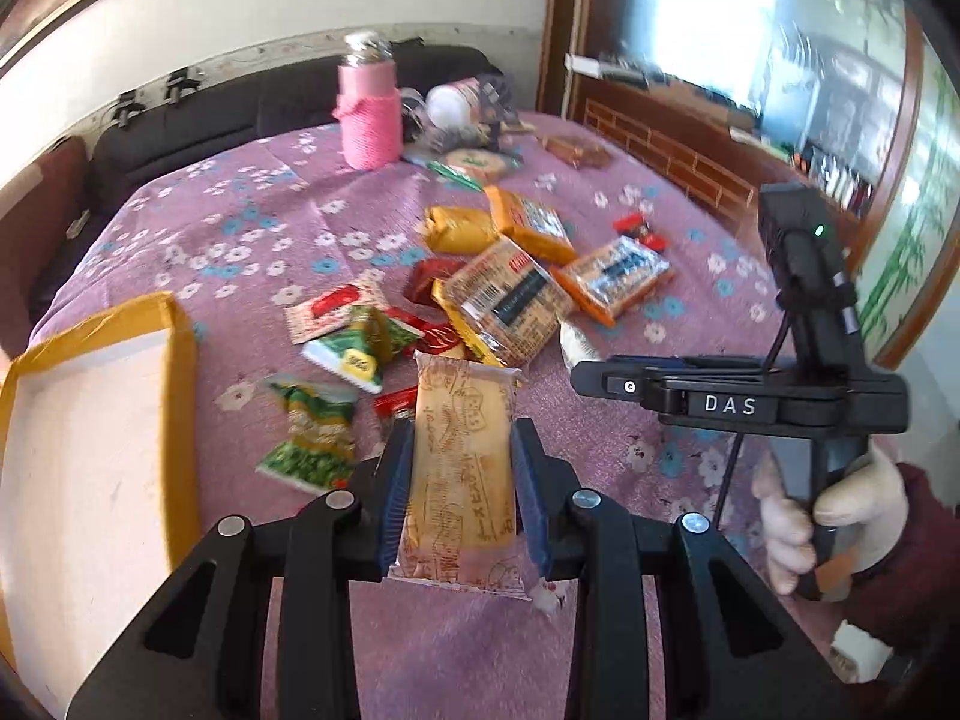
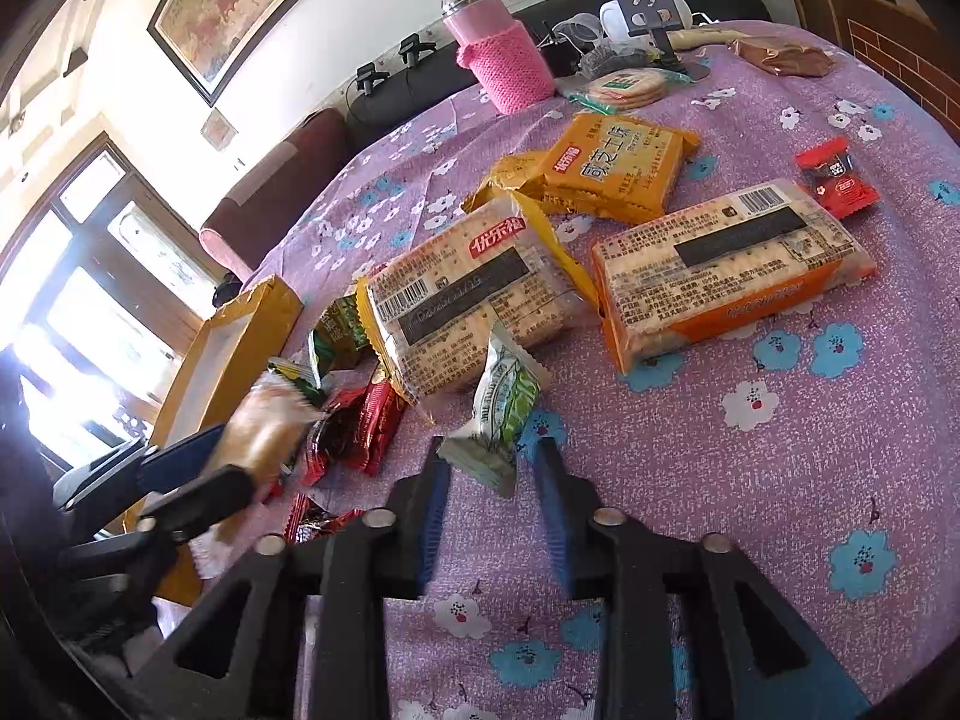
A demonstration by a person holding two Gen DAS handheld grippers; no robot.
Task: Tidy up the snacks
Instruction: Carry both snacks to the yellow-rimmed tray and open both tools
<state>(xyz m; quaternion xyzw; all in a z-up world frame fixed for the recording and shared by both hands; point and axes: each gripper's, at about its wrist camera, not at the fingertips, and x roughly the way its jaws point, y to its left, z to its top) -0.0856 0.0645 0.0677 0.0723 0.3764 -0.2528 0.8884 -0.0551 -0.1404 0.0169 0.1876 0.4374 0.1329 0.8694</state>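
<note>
My left gripper (image 1: 461, 438) is shut on a long tan biscuit packet (image 1: 459, 468) and holds it above the cloth; it also shows blurred in the right wrist view (image 2: 264, 426). A yellow-rimmed box (image 1: 90, 450) with a white floor lies to its left, also seen in the right wrist view (image 2: 228, 348). My right gripper (image 2: 492, 456) is open, its fingers on either side of the lower end of a small white-green packet (image 2: 501, 408) without closing on it. A pile of cracker packs (image 2: 474, 300) and small sachets (image 1: 354, 342) lies ahead.
A purple flowered cloth (image 2: 720, 480) covers the round table. A pink knit-sleeved flask (image 2: 498, 54), a round cracker pack (image 2: 624, 87) and clutter stand at the far side. An orange cracker pack (image 2: 732, 264) and a red candy (image 2: 834, 177) lie right.
</note>
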